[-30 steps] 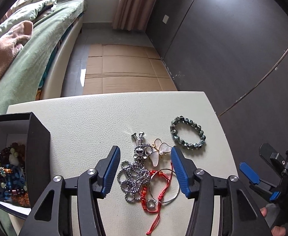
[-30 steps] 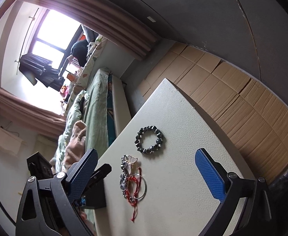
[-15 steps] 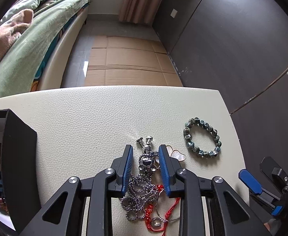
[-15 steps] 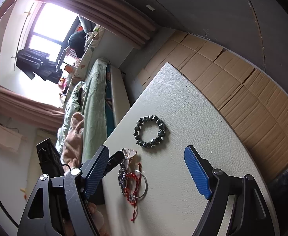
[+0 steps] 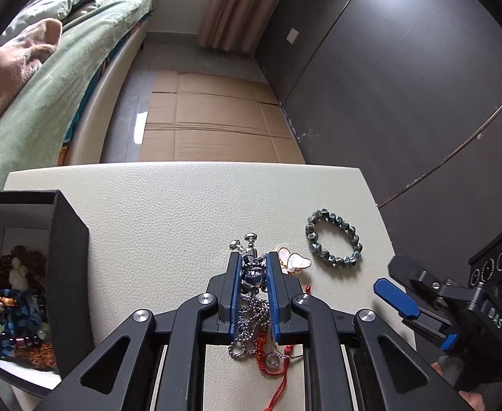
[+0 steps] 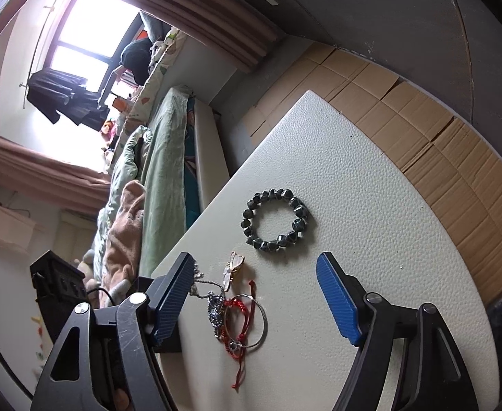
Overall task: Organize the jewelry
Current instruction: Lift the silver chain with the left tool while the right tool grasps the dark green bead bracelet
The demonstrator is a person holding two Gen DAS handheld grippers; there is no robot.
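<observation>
Since a second earlier, the left gripper (image 5: 253,267) had closed from wide apart to clamped on the silver chain (image 5: 251,311), its blue pads nipping the dark bead pendant at the tangle's top, probably so the whole chain could be lifted toward the box (image 5: 69,274) at left, which already held beads. A red cord (image 5: 278,370) lay tangled with it. Well apart on the table (image 5: 168,205) lay the green bracelet (image 5: 333,243). The right gripper (image 6: 256,294) hovered wide open, holding nothing.

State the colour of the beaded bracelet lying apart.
Dark green beaded bracelet, clearest in the right wrist view.
</observation>
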